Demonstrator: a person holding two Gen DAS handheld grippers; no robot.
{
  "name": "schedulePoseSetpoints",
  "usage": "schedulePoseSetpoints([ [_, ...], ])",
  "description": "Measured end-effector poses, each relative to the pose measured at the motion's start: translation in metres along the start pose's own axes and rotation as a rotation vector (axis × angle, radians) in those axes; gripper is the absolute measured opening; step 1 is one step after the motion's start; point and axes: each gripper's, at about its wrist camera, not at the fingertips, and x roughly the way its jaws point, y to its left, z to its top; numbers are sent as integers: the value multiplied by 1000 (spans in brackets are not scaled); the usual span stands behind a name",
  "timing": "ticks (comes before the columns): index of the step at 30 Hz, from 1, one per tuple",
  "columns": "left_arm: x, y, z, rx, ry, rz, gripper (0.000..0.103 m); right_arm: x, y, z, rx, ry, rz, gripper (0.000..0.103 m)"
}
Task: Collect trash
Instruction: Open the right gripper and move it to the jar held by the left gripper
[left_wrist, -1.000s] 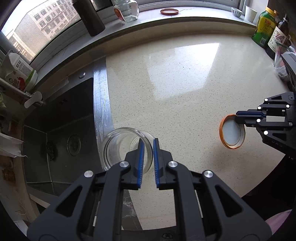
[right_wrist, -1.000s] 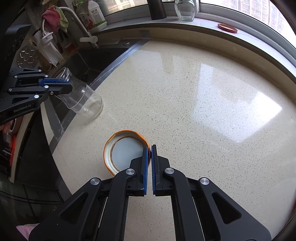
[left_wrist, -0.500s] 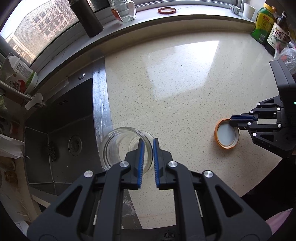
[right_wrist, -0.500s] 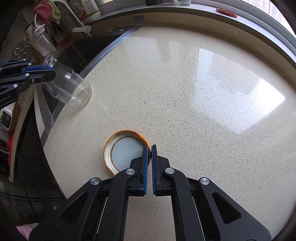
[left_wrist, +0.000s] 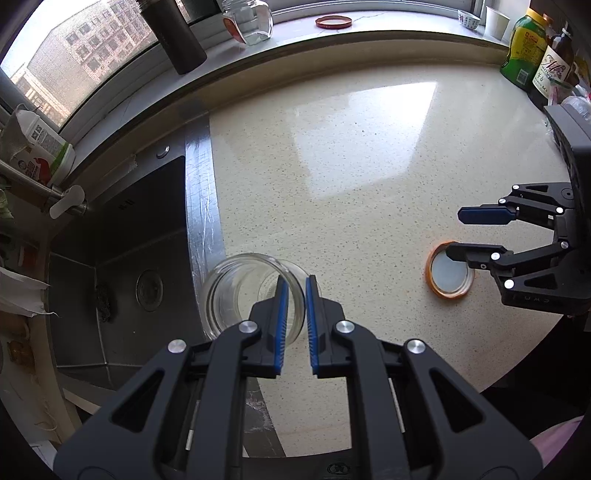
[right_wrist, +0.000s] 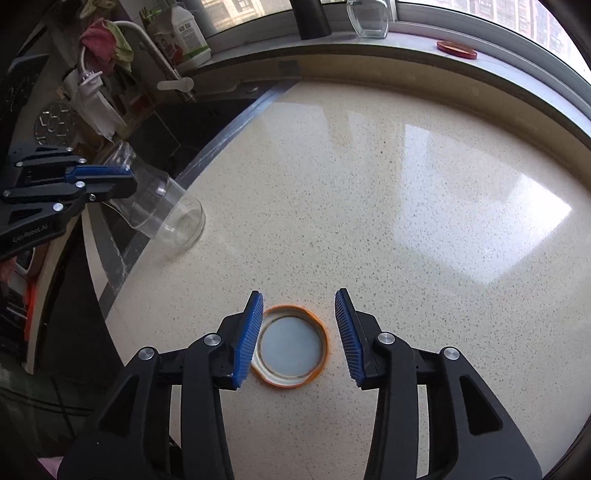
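Open go the jaws of the right gripper (right_wrist: 299, 328): a second ago they were pinched on the rim of the orange lid (right_wrist: 290, 347), and they have just been spreading, so the lid now lies flat on the speckled counter (right_wrist: 406, 192) between the blue pads, inner side up, neither pad pressing on it. From the left wrist view the same lid (left_wrist: 450, 274) sits near the counter's front edge under the parted fingers. Over on the other side nothing has shifted: the left gripper (left_wrist: 294, 314) is where it was, jaws nearly together and clamped on the rim wall of the clear glass jar (left_wrist: 255, 295), one pad inside the mouth, one outside. The jar (right_wrist: 162, 214) stands tilted at the counter's edge by the sink (left_wrist: 122, 258), mouth toward the gripper.

Writing now: white lettering on the left gripper's body reads roughly "GenRobot.AI". A dark bottle (left_wrist: 552, 70) at the far right carries a label with a scripted "M"; the rest is too small to read.
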Motion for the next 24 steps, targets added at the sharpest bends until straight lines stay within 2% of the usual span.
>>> schedulePoseSetpoints([
  [3, 0, 0, -1, 4, 0, -4, 8, 1, 19, 11, -58, -36, 53, 67],
  [6, -1, 2, -1, 1, 0, -13, 8, 11, 42, 19, -142, -56, 77, 69],
  [9, -1, 6, -2, -3, -3, -21, 8, 24, 62, 26, -202, -83, 146, 69],
  [16, 0, 12, -4, -7, -5, -22, 8, 50, 75, 36, -232, -50, 213, 69],
  [18, 1, 14, -4, -11, -8, -34, 8, 58, 73, 37, -207, -19, 232, 69],
  [21, -1, 17, -7, -18, -24, -51, 8, 61, 56, 37, -33, 4, 355, 69],
  [22, -1, 18, -8, -21, -30, -54, 8, 62, 52, 37, 9, 9, 367, 69],
  [24, -2, 22, -10, -31, -39, -62, 8, 64, 52, 35, 0, 27, 331, 69],
])
